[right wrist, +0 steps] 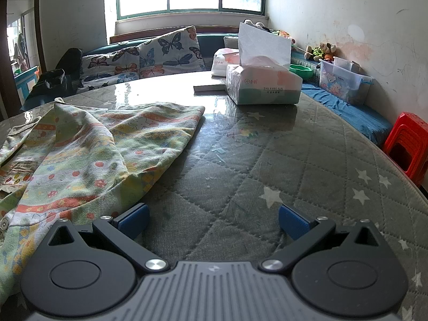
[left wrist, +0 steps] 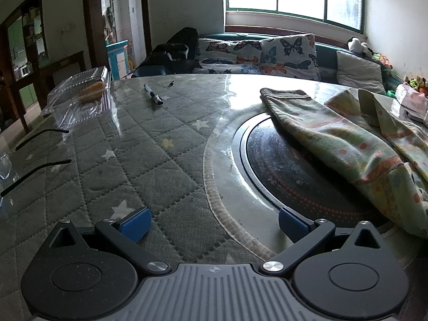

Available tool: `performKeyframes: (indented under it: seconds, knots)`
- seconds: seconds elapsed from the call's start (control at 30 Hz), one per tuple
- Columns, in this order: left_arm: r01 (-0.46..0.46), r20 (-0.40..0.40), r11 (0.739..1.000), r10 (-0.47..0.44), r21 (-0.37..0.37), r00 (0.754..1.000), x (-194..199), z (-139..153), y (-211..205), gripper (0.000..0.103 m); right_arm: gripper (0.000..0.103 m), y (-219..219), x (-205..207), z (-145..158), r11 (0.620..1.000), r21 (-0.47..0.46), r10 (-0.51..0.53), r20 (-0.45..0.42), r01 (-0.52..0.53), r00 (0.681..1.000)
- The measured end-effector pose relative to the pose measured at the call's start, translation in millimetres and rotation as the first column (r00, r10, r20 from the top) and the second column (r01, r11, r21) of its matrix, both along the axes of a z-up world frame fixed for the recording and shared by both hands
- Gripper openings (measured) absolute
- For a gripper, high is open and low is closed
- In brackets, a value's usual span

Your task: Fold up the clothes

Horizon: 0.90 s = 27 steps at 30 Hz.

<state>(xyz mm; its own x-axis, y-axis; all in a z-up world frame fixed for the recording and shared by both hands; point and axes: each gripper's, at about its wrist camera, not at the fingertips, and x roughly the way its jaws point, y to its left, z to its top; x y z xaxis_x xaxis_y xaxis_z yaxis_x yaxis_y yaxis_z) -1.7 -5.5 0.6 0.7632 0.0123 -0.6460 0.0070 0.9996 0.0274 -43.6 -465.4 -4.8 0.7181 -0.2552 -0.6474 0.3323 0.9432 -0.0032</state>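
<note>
While both tongs hover low over the bench: nothing is gripped by either.
Left tongs (left wrist: 214, 222): spread wide, empty, held over the quilted cover beside the round inset plate (left wrist: 294, 171).
Right tongs (right wrist: 214, 220): spread wide, empty, with the garment's edge just beside the left pad.
Garment (right wrist: 88, 155): a printed, striped piece is seen rumpled and loosely doubled across the bench (right wrist: 307, 160), partly draped over the inset plate.
Stage: a half-made fold or a heap awaiting one is fitted equally.
Risk: two layers could be pinched together where the cloth is bunched; the glossy cover could let it slide.
Left view only: pen (left wrist: 153, 94), clear plastic box (left wrist: 80, 99).
Right view only: tissue box (right wrist: 263, 85), red stool (right wrist: 409, 141).
</note>
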Motion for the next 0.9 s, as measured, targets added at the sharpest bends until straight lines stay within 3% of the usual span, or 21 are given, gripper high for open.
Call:
performKeyframes:
  seconds: [0.2,0.5,0.9]
  knots:
    - [0.014,-0.027,1.000,-0.014,-0.004,1.000,-6,6,-21,0.103,0.103,1,-2,4,1.000,0.011,0.004,-0.006,-0.004,1.000]
    - [0.054,0.003,0.997,-0.054,-0.056,0.999,-20,25,-48,0.103,0.103,26,-17,17,0.998,-0.019,0.068,0.003,-0.068,0.998]
    - [0.110,-0.019,0.994,-0.111,-0.028,0.994,-36,30,-79,0.103,0.103,56,-44,29,0.991,-0.024,0.134,0.005,-0.133,0.991]
